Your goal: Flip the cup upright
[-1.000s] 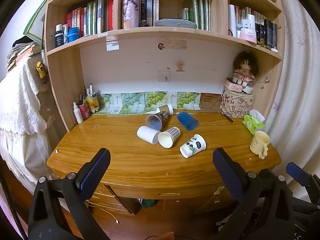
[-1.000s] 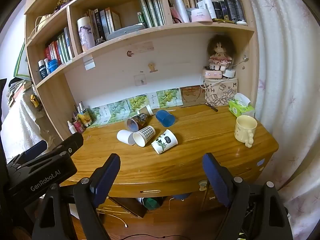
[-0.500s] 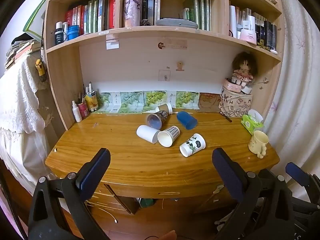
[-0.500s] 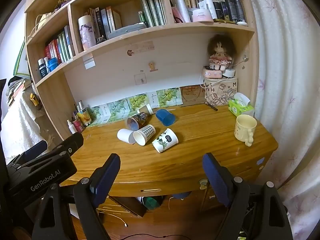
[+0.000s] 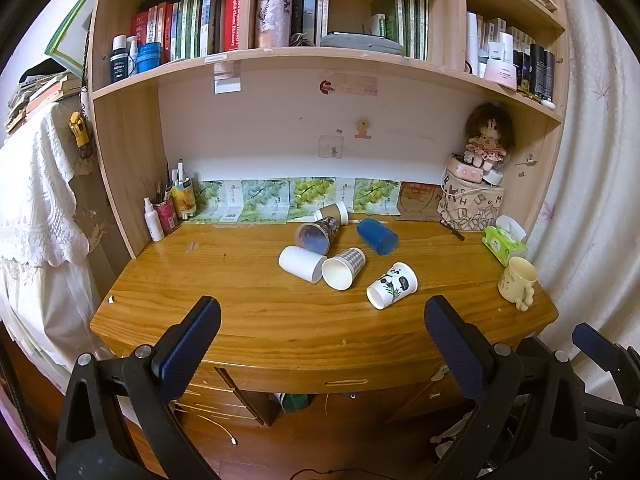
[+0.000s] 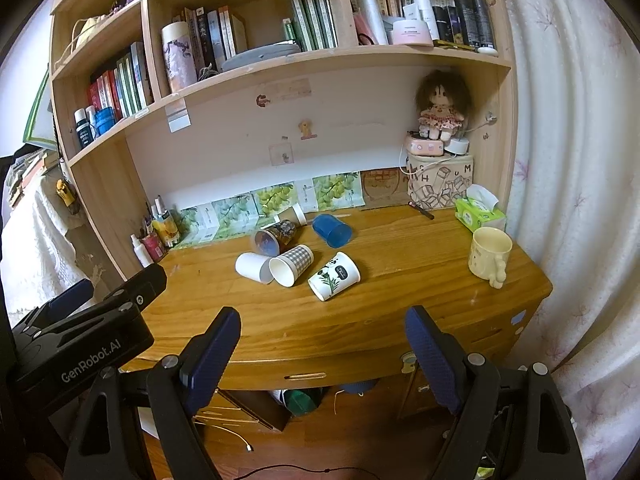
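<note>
1. My left gripper (image 5: 322,316) has its fingers wide apart, empty, in front of the desk (image 5: 280,320) edge.
2. My right gripper (image 6: 322,330) is the same: spread, holding nothing, short of the desk.
3. Six cups lie on their sides mid-desk: panda cup (image 5: 391,285) nearest, checked cup (image 5: 343,268) touching white cup (image 5: 302,263), then dark cup (image 5: 317,233), blue cup (image 5: 377,236), brown cup (image 5: 332,213) at the back.
4. Mug (image 6: 490,254) upright at the right edge.

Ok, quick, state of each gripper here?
Left gripper: open, holding nothing, short of the desk.
Right gripper: open, holding nothing, short of the desk too.
</note>
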`<action>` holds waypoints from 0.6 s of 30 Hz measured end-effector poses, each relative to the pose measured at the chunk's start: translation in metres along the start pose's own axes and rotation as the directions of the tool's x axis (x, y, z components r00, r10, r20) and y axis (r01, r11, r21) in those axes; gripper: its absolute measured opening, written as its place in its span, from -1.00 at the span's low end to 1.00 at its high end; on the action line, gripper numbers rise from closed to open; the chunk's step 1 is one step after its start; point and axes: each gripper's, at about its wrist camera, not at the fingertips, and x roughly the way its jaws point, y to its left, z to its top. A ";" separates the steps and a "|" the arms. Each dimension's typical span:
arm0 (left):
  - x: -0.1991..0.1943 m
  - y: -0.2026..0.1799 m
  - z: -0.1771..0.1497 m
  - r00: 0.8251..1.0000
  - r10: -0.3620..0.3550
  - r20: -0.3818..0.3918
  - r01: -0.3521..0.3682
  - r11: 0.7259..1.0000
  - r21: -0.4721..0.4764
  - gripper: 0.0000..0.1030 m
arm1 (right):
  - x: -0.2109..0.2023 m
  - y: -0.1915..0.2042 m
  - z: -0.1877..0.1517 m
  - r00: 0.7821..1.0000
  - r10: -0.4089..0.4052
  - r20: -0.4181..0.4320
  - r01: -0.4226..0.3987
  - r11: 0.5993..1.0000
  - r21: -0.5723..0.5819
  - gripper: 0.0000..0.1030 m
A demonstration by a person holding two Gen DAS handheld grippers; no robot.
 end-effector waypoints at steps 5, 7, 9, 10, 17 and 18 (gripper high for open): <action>0.001 0.015 0.001 1.000 -0.007 -0.004 0.007 1.000 -0.008 0.97 | 0.000 0.012 -0.001 1.000 -0.016 0.000 0.016 1.000 -0.013 0.65; 0.002 0.021 0.002 1.000 -0.008 -0.004 0.008 1.000 -0.011 0.97 | 0.000 0.017 -0.002 1.000 -0.020 0.000 0.020 1.000 -0.017 0.65; 0.003 0.031 0.002 1.000 -0.008 -0.005 0.008 1.000 -0.011 0.97 | 0.001 0.022 -0.003 1.000 -0.027 0.002 0.027 0.999 -0.021 0.65; 0.004 0.031 0.002 1.000 -0.008 -0.006 0.008 1.000 -0.010 0.97 | 0.001 0.026 -0.003 0.999 -0.032 0.002 0.032 0.999 -0.024 0.65; 0.011 0.050 -0.001 1.000 -0.013 -0.027 0.013 1.000 0.009 0.97 | 0.007 0.045 -0.009 0.998 -0.055 -0.012 0.055 0.998 -0.018 0.65; 0.012 0.052 -0.001 0.999 -0.015 -0.031 0.015 1.000 0.009 0.97 | 0.007 0.048 -0.010 0.998 -0.059 -0.014 0.058 0.998 -0.019 0.65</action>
